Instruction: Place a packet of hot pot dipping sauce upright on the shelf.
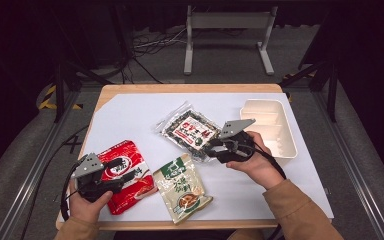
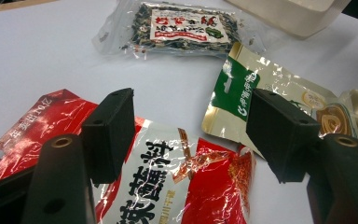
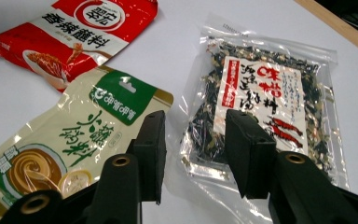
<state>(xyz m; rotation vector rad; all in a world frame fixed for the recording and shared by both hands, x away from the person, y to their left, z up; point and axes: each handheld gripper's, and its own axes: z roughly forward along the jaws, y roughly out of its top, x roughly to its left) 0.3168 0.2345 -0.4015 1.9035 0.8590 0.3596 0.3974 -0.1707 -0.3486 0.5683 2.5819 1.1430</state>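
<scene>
right gripper view: clear seaweed packet [image 3: 261, 102], red-lettered white label; jaws astride.

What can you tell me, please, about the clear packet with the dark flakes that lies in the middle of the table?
The clear packet is a flat, crinkly plastic bag of dark dried flakes with a white and red printed label. It lies flat and askew on the white sheet, left of the cream tray. The right hand-held gripper hovers over its near edge, jaws apart, one jaw above the flakes; contact cannot be told.

light: bright overhead on table | surround: dark | glare: packets | focus: soft
</scene>
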